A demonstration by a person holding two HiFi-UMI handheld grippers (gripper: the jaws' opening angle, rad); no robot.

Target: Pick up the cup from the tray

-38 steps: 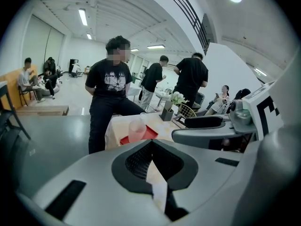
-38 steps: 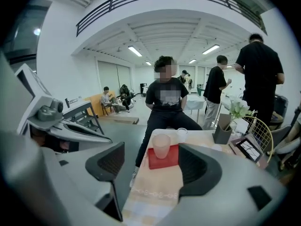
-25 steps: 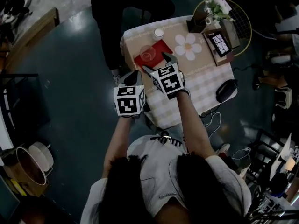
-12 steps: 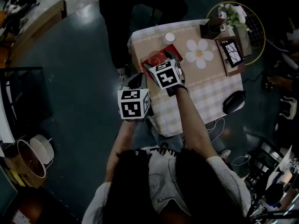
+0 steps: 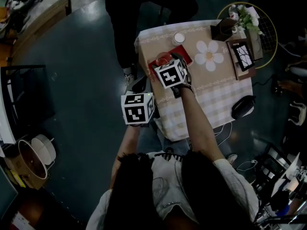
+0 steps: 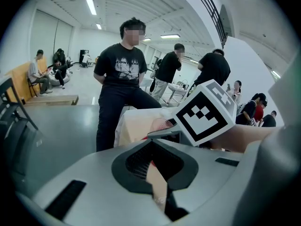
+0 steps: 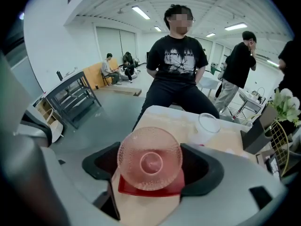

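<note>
Right gripper (image 7: 151, 173) wide open, straddling pink cup (image 7: 149, 158) on red tray (image 7: 141, 190), nothing gripped. Centre cup, close gently on its sides, lift straight. Left gripper (image 6: 151, 145) closed, empty.

The left gripper (image 6: 151, 149) fills the lower half, its jaws together with nothing between them. At two o'clock sits the right gripper's marker cube (image 6: 207, 113), with a pink cup (image 6: 161, 124) just beside it on the table (image 6: 134, 128). A person in black (image 6: 120, 74) stands at twelve o'clock.
</note>
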